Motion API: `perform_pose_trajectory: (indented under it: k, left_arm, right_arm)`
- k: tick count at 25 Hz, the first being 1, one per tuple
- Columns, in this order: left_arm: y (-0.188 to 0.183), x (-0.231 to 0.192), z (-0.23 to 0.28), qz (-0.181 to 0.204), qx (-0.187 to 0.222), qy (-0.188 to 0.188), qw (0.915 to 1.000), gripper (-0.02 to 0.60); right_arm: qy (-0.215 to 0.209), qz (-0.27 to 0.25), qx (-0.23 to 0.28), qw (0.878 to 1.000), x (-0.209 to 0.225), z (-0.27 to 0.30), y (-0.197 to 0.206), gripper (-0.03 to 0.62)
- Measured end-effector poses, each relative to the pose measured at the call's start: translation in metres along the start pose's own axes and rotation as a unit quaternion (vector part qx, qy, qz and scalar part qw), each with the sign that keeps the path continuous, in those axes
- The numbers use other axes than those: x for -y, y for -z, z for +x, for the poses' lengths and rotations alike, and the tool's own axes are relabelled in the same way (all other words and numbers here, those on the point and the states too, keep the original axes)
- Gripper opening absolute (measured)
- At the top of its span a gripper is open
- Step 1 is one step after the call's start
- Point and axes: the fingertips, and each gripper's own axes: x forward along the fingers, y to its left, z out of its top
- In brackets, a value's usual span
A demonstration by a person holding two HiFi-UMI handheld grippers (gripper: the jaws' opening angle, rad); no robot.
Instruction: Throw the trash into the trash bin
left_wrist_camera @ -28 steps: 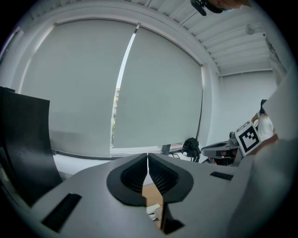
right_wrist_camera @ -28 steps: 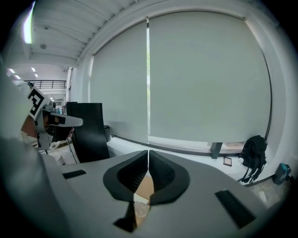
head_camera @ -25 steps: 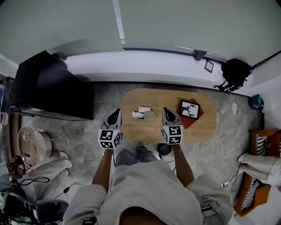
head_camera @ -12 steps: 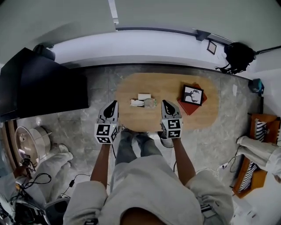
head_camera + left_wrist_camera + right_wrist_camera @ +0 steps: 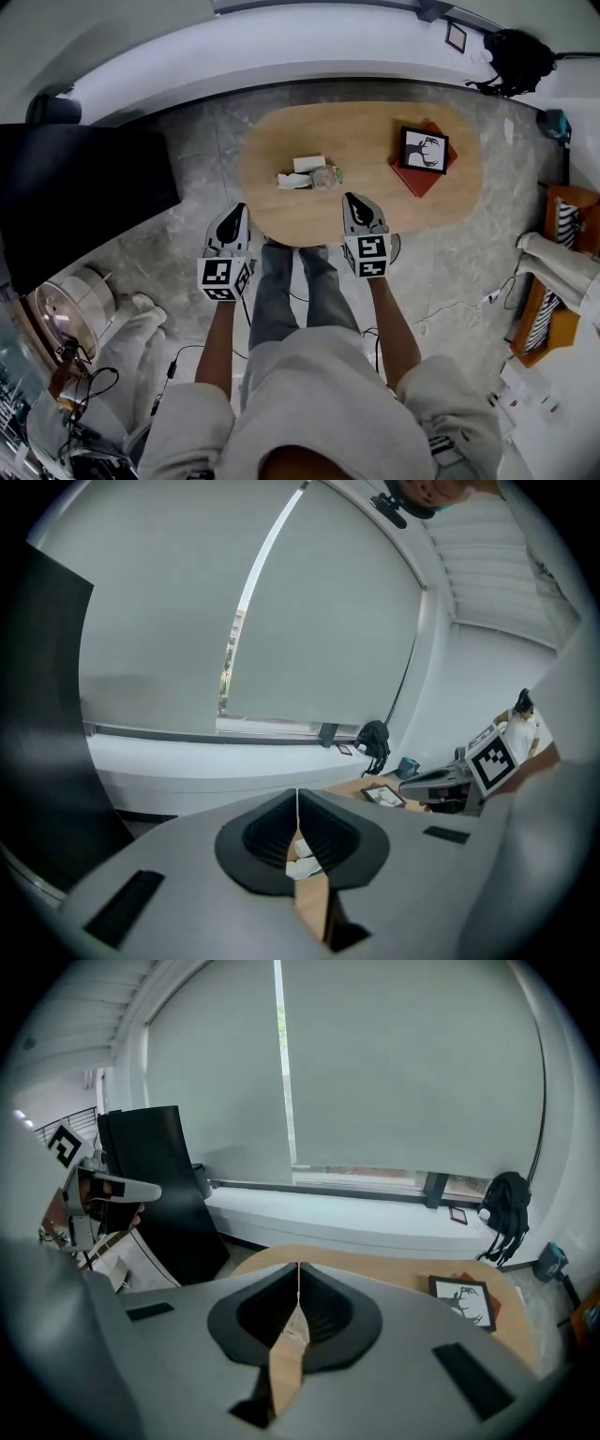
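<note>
The trash (image 5: 306, 175), white paper scraps and a crumpled wrapper, lies near the middle of the oval wooden table (image 5: 366, 202). My left gripper (image 5: 237, 208) hovers off the table's near left edge with its jaws shut and empty. My right gripper (image 5: 352, 199) hangs over the near edge, right of the trash, also shut and empty. Through the gap below the left jaws I see the trash (image 5: 302, 864). A small round bin (image 5: 394, 250) stands on the floor by the table's near edge, mostly hidden behind the right gripper.
A framed picture (image 5: 424, 150) lies on a red book at the table's right end. A large black panel (image 5: 75, 202) stands to the left, a black bag (image 5: 516, 58) hangs by the window ledge, and cables and a round device (image 5: 66, 309) lie on the floor.
Both grippers have sunk and now sit at the table's near edge, pointing more steeply down. The table and trash have slid up in the head view. Both pairs of jaws stayed shut.
</note>
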Motion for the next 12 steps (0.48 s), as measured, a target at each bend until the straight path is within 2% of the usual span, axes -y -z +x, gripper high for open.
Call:
perform_pose_trajectory:
  k: [6, 12]
  left_arm:
    - [0.049, 0.01, 0.006, -0.015, -0.033, 0.018, 0.9992, 0.023]
    - [0.088, 0.017, 0.01, -0.02, -0.053, 0.024, 0.9981, 0.023]
  right_arm:
    - [-0.009, 0.007, -0.034, 0.999, -0.016, 0.007, 0.051, 0.031]
    - [-0.033, 0.01, -0.054, 0.998, -0.033, 0.022, 0.084, 0.031]
